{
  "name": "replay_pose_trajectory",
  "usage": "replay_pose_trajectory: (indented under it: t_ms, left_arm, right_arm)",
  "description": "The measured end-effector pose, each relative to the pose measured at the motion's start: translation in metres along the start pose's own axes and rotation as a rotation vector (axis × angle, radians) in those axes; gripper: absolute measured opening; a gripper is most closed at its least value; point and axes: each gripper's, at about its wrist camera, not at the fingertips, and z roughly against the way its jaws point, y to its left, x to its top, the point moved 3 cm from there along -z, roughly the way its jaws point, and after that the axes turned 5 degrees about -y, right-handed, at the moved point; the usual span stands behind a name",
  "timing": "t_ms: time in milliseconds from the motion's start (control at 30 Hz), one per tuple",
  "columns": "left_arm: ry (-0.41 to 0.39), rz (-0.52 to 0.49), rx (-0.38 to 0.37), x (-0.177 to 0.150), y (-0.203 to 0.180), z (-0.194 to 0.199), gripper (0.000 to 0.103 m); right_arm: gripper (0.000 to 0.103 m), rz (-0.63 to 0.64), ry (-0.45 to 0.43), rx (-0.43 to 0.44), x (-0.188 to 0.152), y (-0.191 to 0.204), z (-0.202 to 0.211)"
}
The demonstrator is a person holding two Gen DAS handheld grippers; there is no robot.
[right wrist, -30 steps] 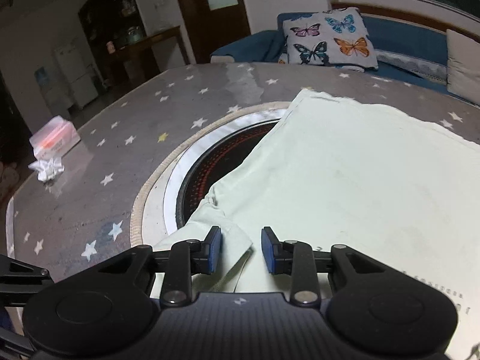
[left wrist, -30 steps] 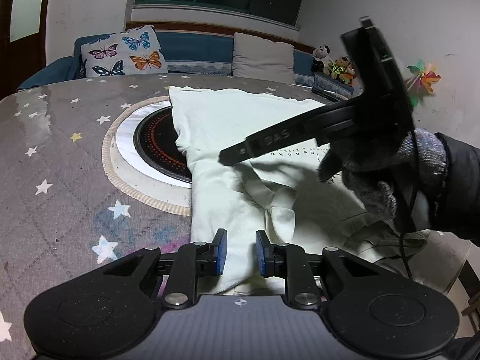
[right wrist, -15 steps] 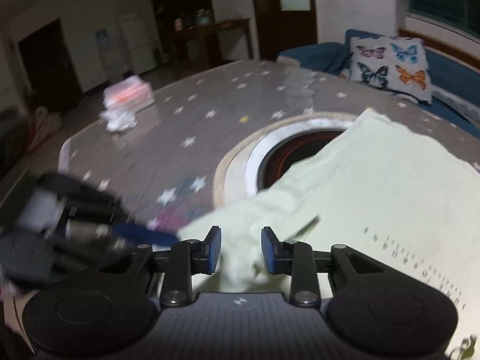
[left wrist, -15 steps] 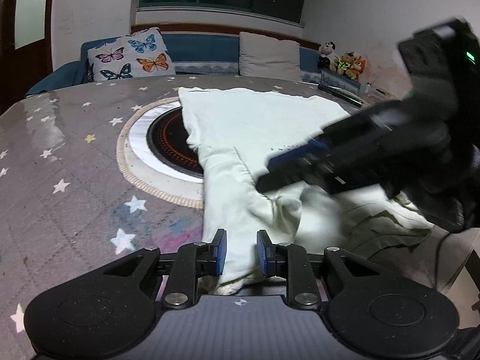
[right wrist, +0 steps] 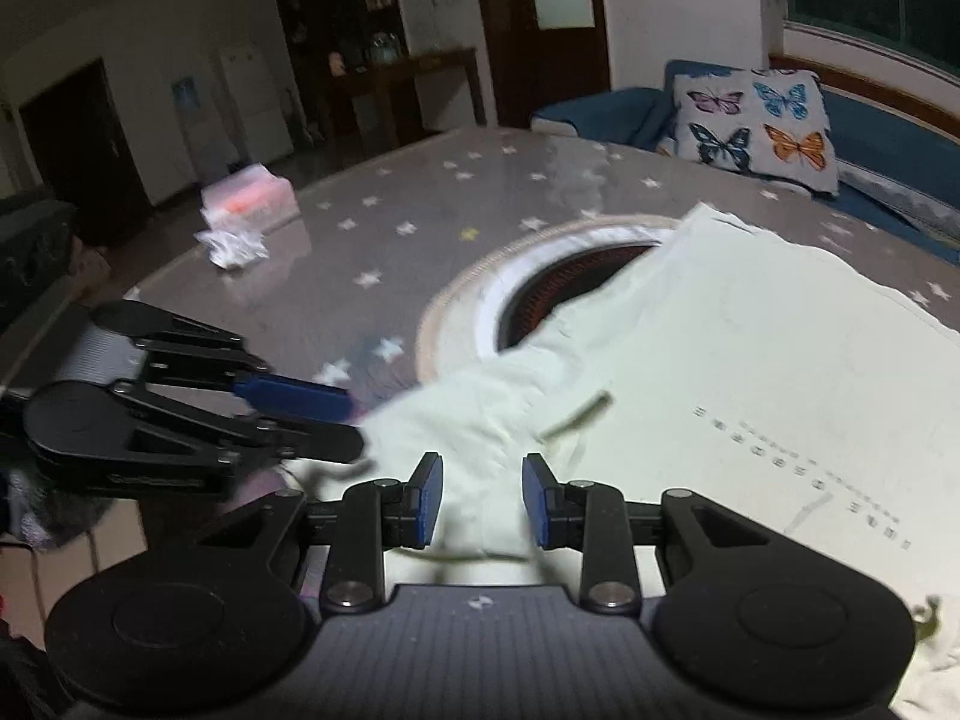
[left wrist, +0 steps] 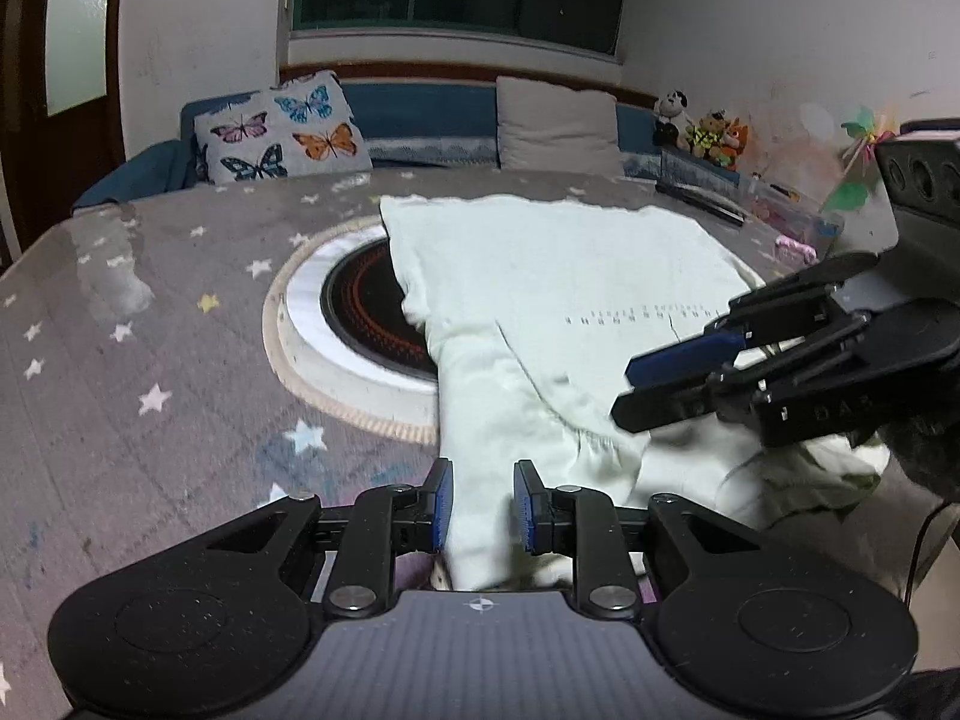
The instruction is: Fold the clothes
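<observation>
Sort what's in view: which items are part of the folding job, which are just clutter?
Job:
- pale green shirt
- its sleeve, between the left gripper pads
- right gripper, over shirt fabric

Lying about:
- round cooktop inset
- butterfly cushion
- plain cushion
- plush toys
- plastic box and crumpled paper

We see open worktop (left wrist: 150, 360) on the left side, bare star-patterned cloth out to its edge, with only a plastic box (right wrist: 252, 198) and a crumpled tissue (right wrist: 231, 246) far off near the rim. The round burner (left wrist: 366, 324) sits flush in the middle, half covered by the pale shirt (left wrist: 540, 276). The right gripper (left wrist: 624, 390) hangs just over the shirt's near right part, crowding that side; the left gripper (left wrist: 477, 507) straddles the sleeve at the near edge.
</observation>
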Motion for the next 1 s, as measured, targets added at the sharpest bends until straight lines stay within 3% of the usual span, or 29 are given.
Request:
replay_pose_trajectory:
  t_ms: [100,233,467,567,633,1000]
  left_arm:
    - [-0.008,0.011,0.014,0.005,0.002,-0.003,0.028]
    - [-0.016,0.019,0.021,0.012,0.002,-0.01,0.042]
    - [-0.011,0.026,0.021,0.025,-0.004,-0.034,0.052]
    - [-0.001,0.03,0.03,0.027,-0.004,-0.045,0.055]
    - [0.014,0.025,0.036,0.025,-0.004,-0.051,0.058]
    - [0.056,0.004,0.041,0.017,-0.003,-0.062,0.066]
  right_arm:
    - [0.03,-0.004,0.038,0.028,-0.006,0.004,-0.012]
    - [0.042,-0.028,0.076,0.013,-0.021,0.001,-0.017]
    - [0.063,-0.093,0.007,-0.052,-0.026,-0.014,0.015]
    - [0.065,-0.13,-0.021,-0.102,-0.031,-0.024,0.031]
    - [0.073,-0.164,-0.042,-0.135,-0.036,-0.032,0.043]
    - [0.076,-0.351,-0.123,-0.402,-0.079,-0.084,0.116]
